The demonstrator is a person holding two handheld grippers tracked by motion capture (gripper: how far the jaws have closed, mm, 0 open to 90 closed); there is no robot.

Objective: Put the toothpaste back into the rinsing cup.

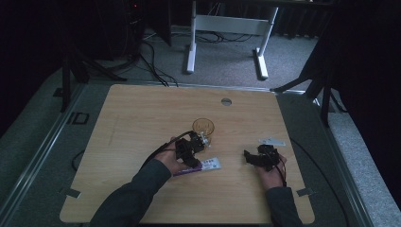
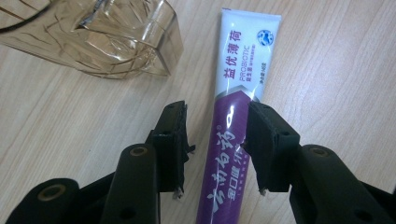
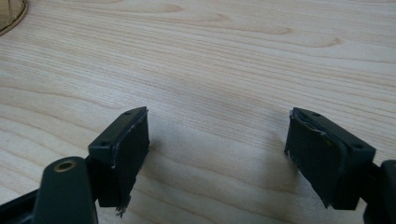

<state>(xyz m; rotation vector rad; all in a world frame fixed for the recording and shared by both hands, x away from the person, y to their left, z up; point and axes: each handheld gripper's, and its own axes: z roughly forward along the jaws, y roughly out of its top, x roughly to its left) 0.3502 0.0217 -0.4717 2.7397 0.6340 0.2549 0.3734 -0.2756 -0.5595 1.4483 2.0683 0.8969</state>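
A white and purple toothpaste tube lies flat on the wooden table, also seen as the tube in the high view. My left gripper is open, one jaw on each side of the tube's purple half, with small gaps to it. An amber transparent cup stands just beyond the tube; its faceted wall fills the upper left of the left gripper view. My right gripper is open above bare wood, and the right gripper sits to the right of the tube.
A small white card or label lies beyond the right gripper. A grey grommet sits near the table's far edge. White desk legs and cables stand on the carpet behind the table.
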